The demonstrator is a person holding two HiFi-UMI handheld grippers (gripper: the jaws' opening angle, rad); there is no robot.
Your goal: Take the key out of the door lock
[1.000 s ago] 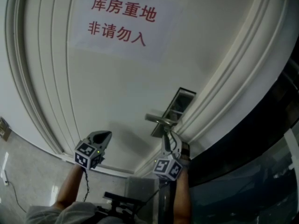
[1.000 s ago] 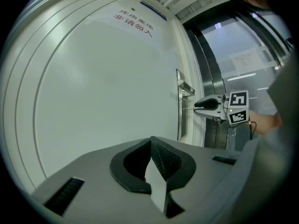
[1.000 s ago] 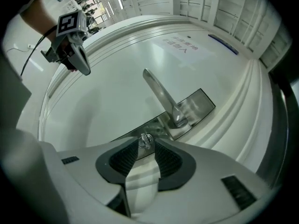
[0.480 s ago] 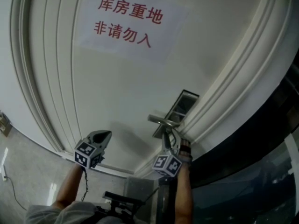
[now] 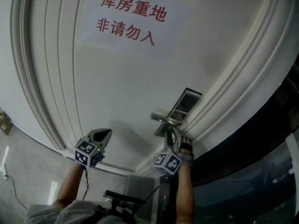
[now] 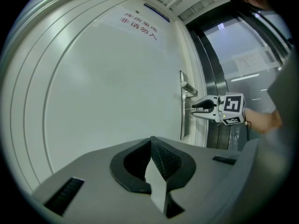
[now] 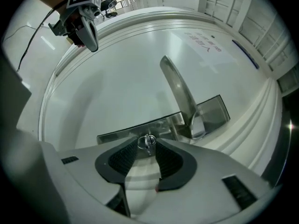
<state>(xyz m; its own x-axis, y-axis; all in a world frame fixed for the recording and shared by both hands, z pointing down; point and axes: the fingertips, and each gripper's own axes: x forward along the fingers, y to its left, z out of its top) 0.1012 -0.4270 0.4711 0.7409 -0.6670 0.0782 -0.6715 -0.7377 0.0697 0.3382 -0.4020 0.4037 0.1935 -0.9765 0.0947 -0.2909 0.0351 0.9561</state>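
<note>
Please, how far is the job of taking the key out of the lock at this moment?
Done: the right gripper is at the lock plate, jaws apart on either side of the key. In hand: the grasp, not yet closed; the key sits in the lock, beside the door handle. Left: grip it and pull it out. The left gripper hangs shut, away from the lock.

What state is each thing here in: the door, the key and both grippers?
door: shut.
handle: not held.
key: in the lock, between the right gripper's jaws.
right gripper: jaws either side of the key, grip unclear.
left gripper: shut, empty.
</note>
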